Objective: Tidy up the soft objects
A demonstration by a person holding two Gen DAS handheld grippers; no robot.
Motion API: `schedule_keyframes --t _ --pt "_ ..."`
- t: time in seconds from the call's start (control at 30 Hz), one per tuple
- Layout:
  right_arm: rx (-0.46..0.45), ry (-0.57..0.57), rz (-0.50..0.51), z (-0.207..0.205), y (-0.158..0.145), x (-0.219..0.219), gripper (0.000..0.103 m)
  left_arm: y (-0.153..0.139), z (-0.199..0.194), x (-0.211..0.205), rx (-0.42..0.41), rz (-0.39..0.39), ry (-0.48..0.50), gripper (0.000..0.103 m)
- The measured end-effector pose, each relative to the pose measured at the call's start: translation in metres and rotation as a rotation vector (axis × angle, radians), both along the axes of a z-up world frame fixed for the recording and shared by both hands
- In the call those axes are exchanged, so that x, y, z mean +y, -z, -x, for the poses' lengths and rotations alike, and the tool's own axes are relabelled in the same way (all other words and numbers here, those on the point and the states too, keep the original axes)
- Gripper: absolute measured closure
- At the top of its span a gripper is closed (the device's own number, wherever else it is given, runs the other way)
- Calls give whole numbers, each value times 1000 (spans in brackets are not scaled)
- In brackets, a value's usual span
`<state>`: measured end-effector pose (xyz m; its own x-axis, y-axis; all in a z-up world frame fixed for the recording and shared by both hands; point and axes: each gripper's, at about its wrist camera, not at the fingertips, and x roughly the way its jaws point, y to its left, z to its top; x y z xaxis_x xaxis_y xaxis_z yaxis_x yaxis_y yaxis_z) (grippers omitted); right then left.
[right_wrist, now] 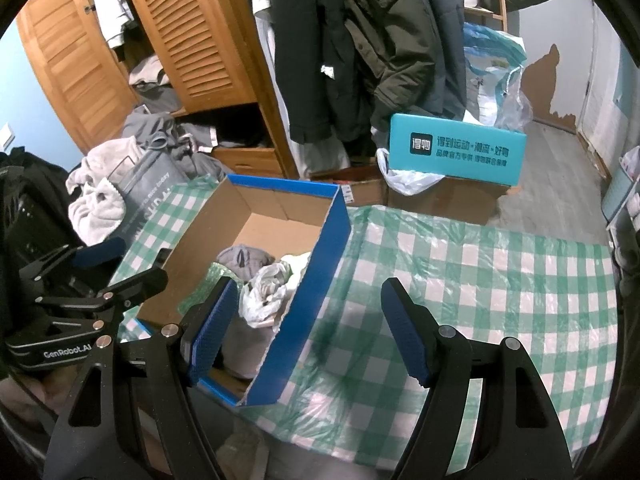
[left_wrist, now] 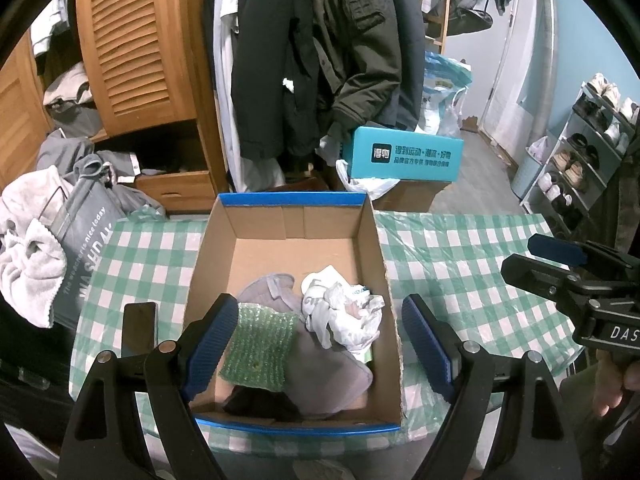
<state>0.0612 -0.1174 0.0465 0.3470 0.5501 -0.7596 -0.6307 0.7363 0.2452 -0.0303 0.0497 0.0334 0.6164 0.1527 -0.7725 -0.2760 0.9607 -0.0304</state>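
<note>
Left wrist view: the left claw [left_wrist: 316, 344] hovered over the near end of the open cardboard box [left_wrist: 376, 240], its blue pads spread wide with nothing pinched between them.
Box contents: a green bubble-wrap piece [left_wrist: 258, 354] lay on a grey cloth [left_wrist: 328, 372] near the left pad, and a crumpled white plastic bag [left_wrist: 344, 312] sat to its right; all three were bunched at the near end, leaving the far floor of the box bare.
Tabletop: the green checked cover [left_wrist: 460, 252] showed no soft object outside the box, which suggested the gathering was largely done.
Phone: a dark phone [left_wrist: 138, 328] lay just left of the box, apart from the soft things.
Right claw from here: the right claw [left_wrist: 536, 258] waited well right of the box, over the cover; its jaws stood edge-on.

Right wrist view: the right claw [right_wrist: 304, 332] was released, straddling the box's blue right wall [right_wrist: 316, 284] without touching it, one pad inside, one over the tabletop [right_wrist: 480, 280].
Soft things: the bag [right_wrist: 266, 292] and cloth [right_wrist: 244, 258] rested inside, near the left pad.
Left claw from here: the left claw [right_wrist: 120, 264] hung at the box's left side.
Reading: both claws were parked empty, probably because everything already sat in the box.
</note>
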Motion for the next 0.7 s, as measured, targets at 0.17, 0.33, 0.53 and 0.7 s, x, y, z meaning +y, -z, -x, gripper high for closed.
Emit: schedule_keyframes --t 0.17,0.33,0.53,0.7 --pt "0 -1 -1 0 0 0 29 0 -1 0 2 2 1 18" --pt "0 -1 -1 0 1 0 29 3 0 -2 5 5 0 18" --pt "1 1 0 0 0 0 29 4 2 -2 9 5 2 18" --pt "1 0 0 -1 0 0 29 4 1 -2 8 6 1 18"
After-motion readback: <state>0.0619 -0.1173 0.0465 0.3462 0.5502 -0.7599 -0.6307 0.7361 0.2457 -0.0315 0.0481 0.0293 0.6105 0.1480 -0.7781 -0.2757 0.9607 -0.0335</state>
